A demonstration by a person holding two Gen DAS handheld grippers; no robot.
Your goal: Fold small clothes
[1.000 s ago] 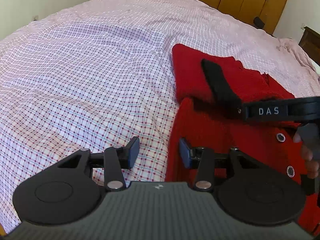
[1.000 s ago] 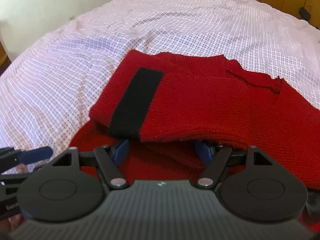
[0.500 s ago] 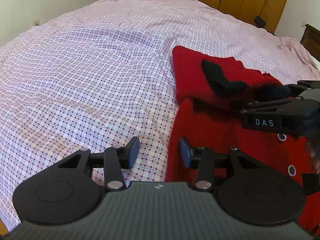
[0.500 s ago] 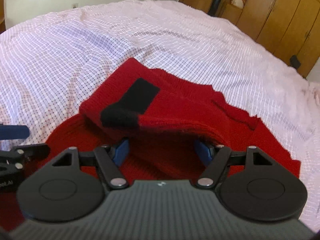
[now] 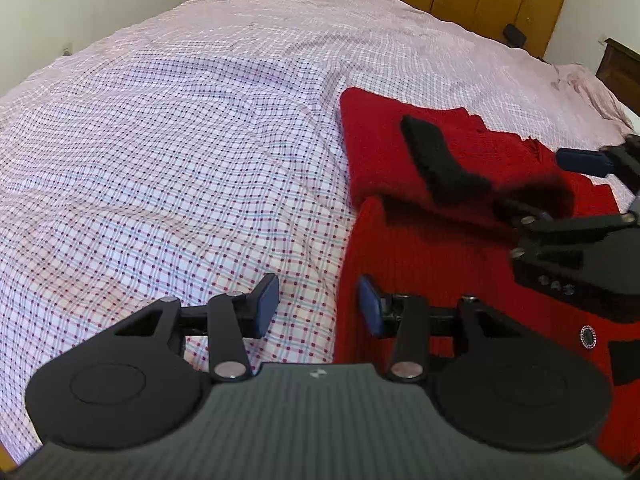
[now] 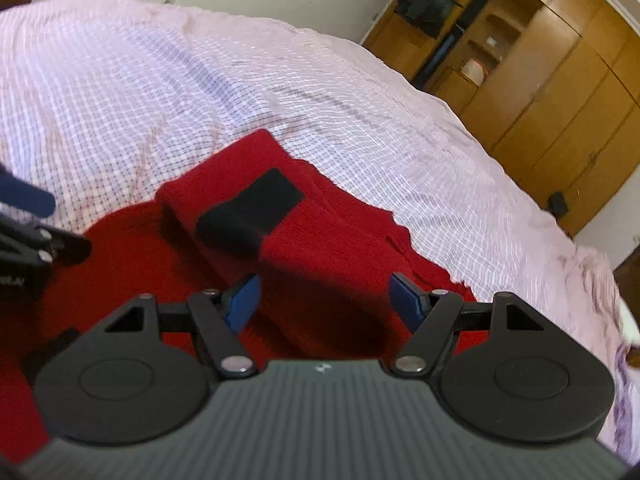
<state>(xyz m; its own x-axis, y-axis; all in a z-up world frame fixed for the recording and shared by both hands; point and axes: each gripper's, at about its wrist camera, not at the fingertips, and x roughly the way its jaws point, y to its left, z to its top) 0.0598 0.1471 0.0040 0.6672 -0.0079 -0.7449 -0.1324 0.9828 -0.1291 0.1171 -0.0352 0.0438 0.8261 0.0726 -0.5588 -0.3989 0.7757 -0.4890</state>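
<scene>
A red knit sweater [image 5: 420, 248] lies on the checked bedsheet [image 5: 180, 152], with a folded sleeve carrying a black cuff band [image 5: 436, 160] laid over its body. The sweater [image 6: 320, 240] and black band [image 6: 252, 208] also show in the right wrist view. My left gripper [image 5: 318, 306] is open and empty, straddling the sweater's left edge just above the sheet. My right gripper [image 6: 324, 300] is open and empty above the sweater's body, behind the folded sleeve. It also shows in the left wrist view [image 5: 576, 248] at the right edge.
The checked sheet [image 6: 160, 80] covers a wide bed. Wooden wardrobes [image 6: 540, 80] stand along the far wall beyond the bed. A dark wooden headboard [image 5: 620, 64] shows at the right. Small round buttons [image 5: 588, 336] sit on the sweater near my right gripper.
My right gripper has let go of the folded sleeve, lifted and swung right, its jaws now wide apart. The sleeve lies folded on the sweater. My left gripper has barely moved.
</scene>
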